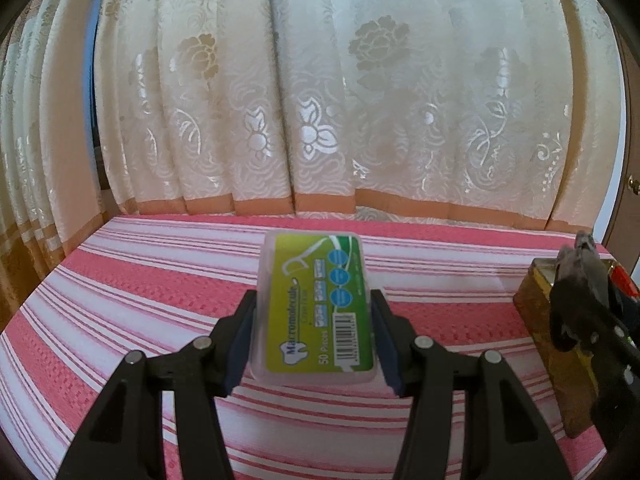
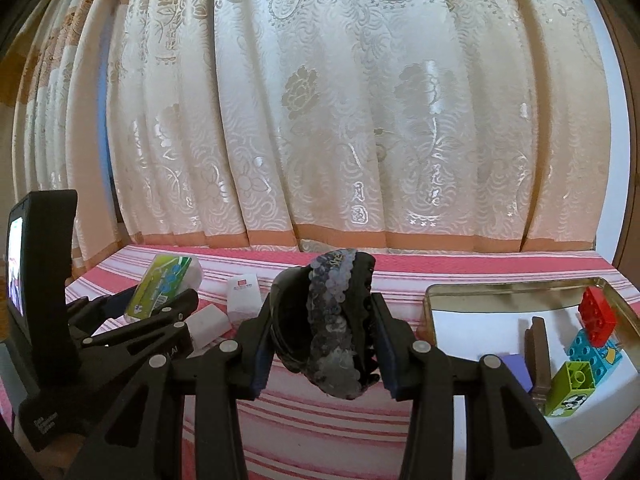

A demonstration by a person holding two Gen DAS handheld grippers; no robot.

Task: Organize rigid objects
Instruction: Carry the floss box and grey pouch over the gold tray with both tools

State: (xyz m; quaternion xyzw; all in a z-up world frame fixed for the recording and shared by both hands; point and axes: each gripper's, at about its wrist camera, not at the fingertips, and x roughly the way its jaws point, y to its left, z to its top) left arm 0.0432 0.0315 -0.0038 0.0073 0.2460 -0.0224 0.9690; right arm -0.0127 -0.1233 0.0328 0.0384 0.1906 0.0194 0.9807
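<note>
Floral curtain [image 1: 320,92] hung behind a striped pink bed cover [image 1: 140,280], gold tin [image 2: 500,296] set at right, floss-pick box [image 1: 316,304] pinched in left claw [image 1: 314,336], sequined hair clip [image 2: 332,320] clamped in right claw [image 2: 320,344].

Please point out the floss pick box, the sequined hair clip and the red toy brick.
floss pick box [image 1: 320,300], left wrist view, green label.
sequined hair clip [image 2: 334,320], right wrist view, sequin band.
red toy brick [image 2: 597,318], right wrist view, studded face.

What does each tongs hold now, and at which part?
Left tongs: floss pick box, by its long sides. Right tongs: sequined hair clip, by its two sides.
</note>
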